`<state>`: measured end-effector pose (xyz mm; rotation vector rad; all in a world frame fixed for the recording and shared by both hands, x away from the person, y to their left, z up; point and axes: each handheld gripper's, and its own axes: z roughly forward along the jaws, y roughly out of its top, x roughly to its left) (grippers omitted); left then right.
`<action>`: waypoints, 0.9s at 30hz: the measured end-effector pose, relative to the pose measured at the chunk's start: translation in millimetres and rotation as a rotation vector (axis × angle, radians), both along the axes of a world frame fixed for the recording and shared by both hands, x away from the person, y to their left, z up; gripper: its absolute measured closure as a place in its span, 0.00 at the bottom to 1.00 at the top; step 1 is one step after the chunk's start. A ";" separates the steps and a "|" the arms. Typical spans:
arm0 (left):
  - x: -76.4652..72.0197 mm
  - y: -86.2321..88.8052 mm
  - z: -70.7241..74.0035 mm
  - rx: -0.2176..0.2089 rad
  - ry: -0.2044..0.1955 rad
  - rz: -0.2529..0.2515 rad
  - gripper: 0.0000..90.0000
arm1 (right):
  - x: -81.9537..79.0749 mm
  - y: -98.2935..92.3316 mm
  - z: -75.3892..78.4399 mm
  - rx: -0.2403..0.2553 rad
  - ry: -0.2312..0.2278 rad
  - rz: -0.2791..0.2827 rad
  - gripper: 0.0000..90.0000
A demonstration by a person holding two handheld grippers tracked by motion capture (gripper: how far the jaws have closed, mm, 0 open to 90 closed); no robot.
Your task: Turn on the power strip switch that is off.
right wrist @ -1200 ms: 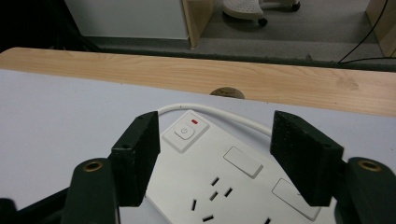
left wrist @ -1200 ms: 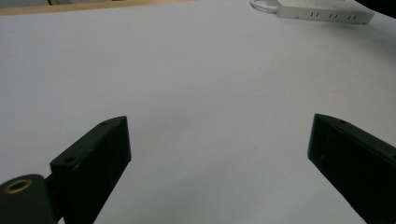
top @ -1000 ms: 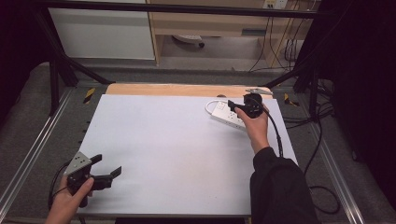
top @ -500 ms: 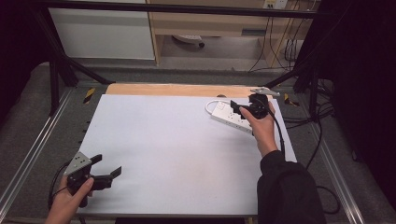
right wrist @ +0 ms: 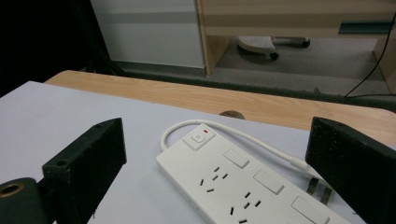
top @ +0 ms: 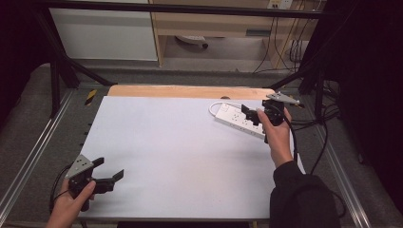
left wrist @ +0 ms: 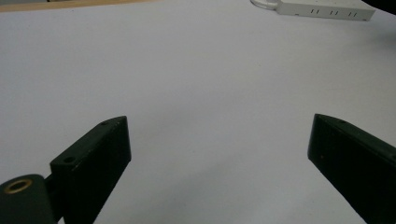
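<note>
Tools both spread wide: right tool above power strip; left tool low.

— Where does the high view sit?
— Above the near edge of the tabletop, looking forward and down over the whole surface.
— And the left gripper view?
— Low at the near left corner, facing the far right corner, where the power strip lies distant.
— The right gripper view?
— Close above that power strip, facing the far edge.
</note>
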<state>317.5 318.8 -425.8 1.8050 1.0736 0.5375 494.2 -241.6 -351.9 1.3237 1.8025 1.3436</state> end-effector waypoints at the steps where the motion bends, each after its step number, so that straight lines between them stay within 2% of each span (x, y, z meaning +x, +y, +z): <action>1: 0.1 0.0 -0.1 0.000 0.000 0.000 0.07 | -3.6 -1.1 1.0 0.002 -0.006 0.005 0.06; 5: 0.4 -0.1 -0.5 -0.004 0.004 0.001 0.07 | -15.2 -5.2 4.3 0.001 -0.018 0.023 0.06; 8: 0.2 -0.2 -0.5 -0.004 0.003 0.000 0.07 | -24.0 -7.0 6.9 -0.019 -0.035 0.030 0.06; 12: 0.3 -0.7 -0.2 0.001 0.003 -0.004 0.07 | -38.2 -12.3 9.3 0.032 -0.034 0.051 0.06; 16: 0.2 -1.0 0.1 -0.001 0.001 -0.008 0.07 | -50.1 -15.8 10.3 0.035 -0.049 0.053 0.07; 21: 0.1 -1.0 0.3 -0.002 0.000 -0.008 0.07 | -66.3 -21.8 7.9 0.048 -0.066 0.059 0.07; 27: -0.4 -1.0 0.7 -0.004 -0.001 -0.007 0.07 | -85.4 -27.1 0.2 0.035 -0.083 0.079 0.07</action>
